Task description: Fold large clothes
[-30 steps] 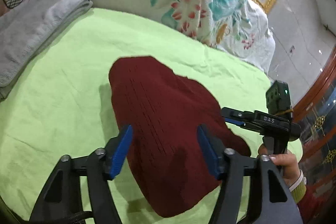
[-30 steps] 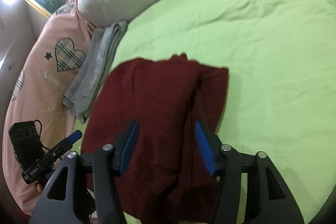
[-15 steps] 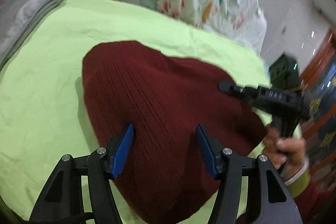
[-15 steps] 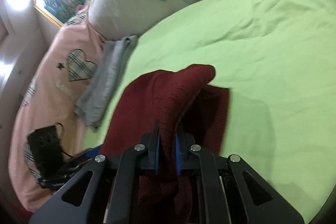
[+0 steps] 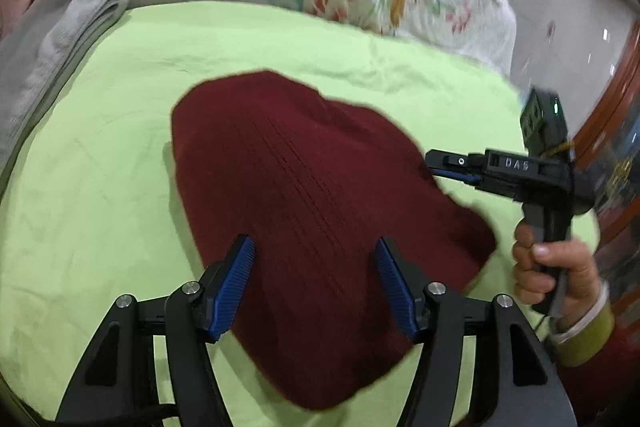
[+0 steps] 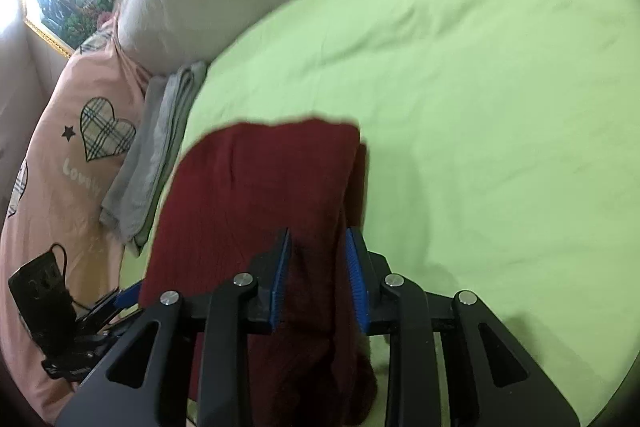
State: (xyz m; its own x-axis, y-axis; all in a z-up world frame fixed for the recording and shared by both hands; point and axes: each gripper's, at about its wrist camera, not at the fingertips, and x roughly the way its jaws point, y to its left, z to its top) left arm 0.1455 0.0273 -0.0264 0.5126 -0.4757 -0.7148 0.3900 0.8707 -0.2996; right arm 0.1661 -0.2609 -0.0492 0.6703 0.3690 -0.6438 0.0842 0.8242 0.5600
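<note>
Dark red knitted garment point(image 5: 320, 227): folded over, mid-frame on lime green bedsheet point(image 5: 100, 207).
My right gripper point(image 6: 316, 271): jaws just reopened, straddling the fold, pads apparently clear.
My left gripper point(image 5: 314, 279): spread, empty.
Next: probably smooth, refold.

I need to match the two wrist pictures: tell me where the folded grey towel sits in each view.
Left wrist view: the folded grey towel lies at the upper left edge, on the green sheet.
Right wrist view: the towel is left of centre, between the pink bedding and the sheet.
Shared landmark: the dark red sweater, beside the towel.
</note>
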